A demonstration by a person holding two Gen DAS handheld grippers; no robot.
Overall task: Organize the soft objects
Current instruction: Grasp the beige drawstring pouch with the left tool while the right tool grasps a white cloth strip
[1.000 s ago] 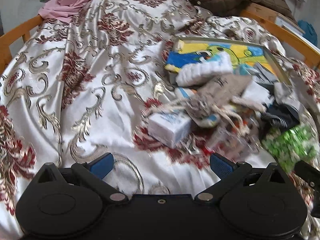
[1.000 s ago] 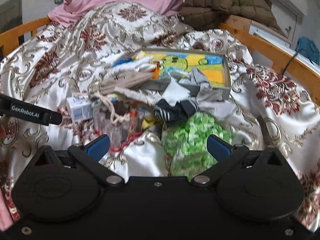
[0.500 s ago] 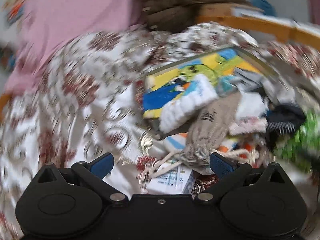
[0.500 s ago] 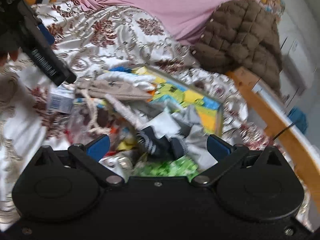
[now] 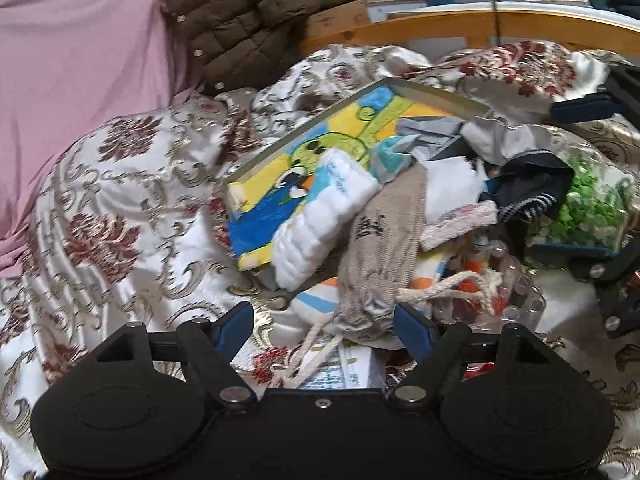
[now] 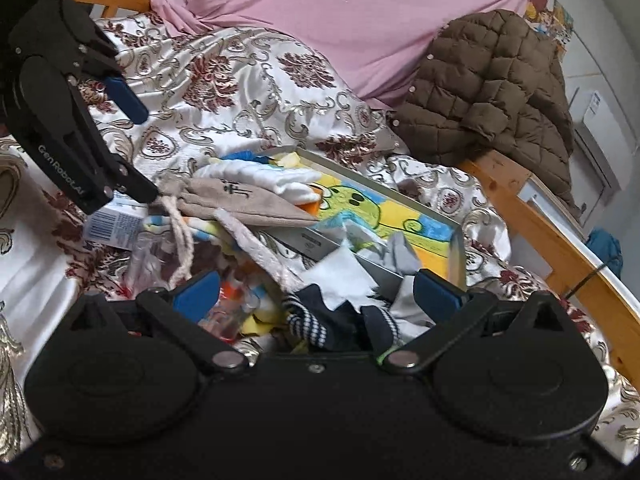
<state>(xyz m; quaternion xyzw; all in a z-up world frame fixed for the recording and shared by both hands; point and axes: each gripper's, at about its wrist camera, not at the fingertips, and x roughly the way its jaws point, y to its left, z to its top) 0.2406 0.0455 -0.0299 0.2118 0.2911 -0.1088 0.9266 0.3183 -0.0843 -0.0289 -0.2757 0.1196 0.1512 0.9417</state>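
A pile of soft things lies on a flowered satin bedspread (image 5: 120,208). A beige drawstring pouch (image 5: 380,240) rests across a white fluffy sock (image 5: 320,220) and a flat tin box (image 5: 436,96) lined with a bright cartoon cloth. My left gripper (image 5: 324,328) is closing, with the pouch's gathered neck and cords between its blue pads; the left pad stands clear of it. In the right wrist view that left gripper (image 6: 134,146) is at the pouch (image 6: 240,200). My right gripper (image 6: 316,294) is open just above dark striped socks (image 6: 320,320).
A small white carton (image 5: 344,372) lies under the pouch's cords. A green-filled bag (image 5: 588,204) and clear plastic items sit at the right. A brown quilted jacket (image 6: 488,88) and pink sheet (image 6: 340,20) lie at the bed's head. A wooden rail (image 6: 540,224) bounds the right side.
Both grippers rolled and moved in toward the pile. The left jaws have narrowed around the pouch's neck. The right gripper has come down over the striped socks.
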